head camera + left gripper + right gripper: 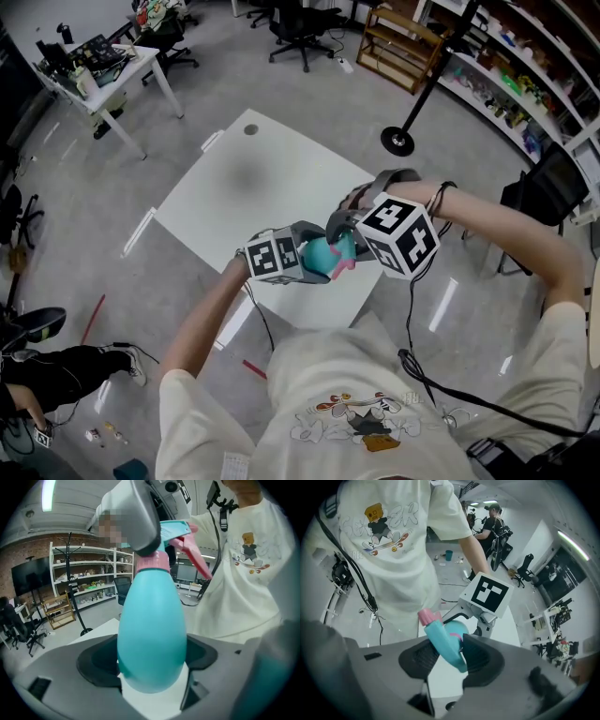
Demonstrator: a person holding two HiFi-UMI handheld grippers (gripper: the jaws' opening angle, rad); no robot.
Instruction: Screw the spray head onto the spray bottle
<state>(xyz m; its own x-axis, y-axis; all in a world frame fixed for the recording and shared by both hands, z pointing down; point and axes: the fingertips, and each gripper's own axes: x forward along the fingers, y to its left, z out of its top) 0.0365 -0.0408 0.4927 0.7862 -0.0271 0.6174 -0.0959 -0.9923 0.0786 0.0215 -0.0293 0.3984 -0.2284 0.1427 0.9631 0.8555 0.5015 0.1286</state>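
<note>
Spray bottle (151,634): teal, egg-shaped plastic, smooth and glossy. Likely light and probably empty, though the contents cannot be seen. The walls would give a little under a hard squeeze. The round flanks are slippery, so the hold belongs at the widest part of the belly, where the pads get most surface.

Left gripper (309,251): jaws closed on the bottle's lower body, with a pad on either side. The bottle is held in the air above the white bench (244,187), close in front of the person's chest, neck pointing away from the jaws.

Spray head (443,639): stiff teal moulding, pink collar (152,563) at the base, thin pink trigger (194,557) jutting to one side. The collar sits on the bottle neck; how far it is threaded cannot be read. The trigger is the weak part. Better to grip the head's body or the collar, since the collar is what must turn.

Right gripper (349,239): points steeply down over the bottle top. Jaws at a middling width, closed round the head, which lies slantwise between the pads and seems to touch both. Pink nozzle tip (427,617) pokes out past the left-hand pad.

Risk, as judged: the slanted grip may slip or cross the thread.
</note>
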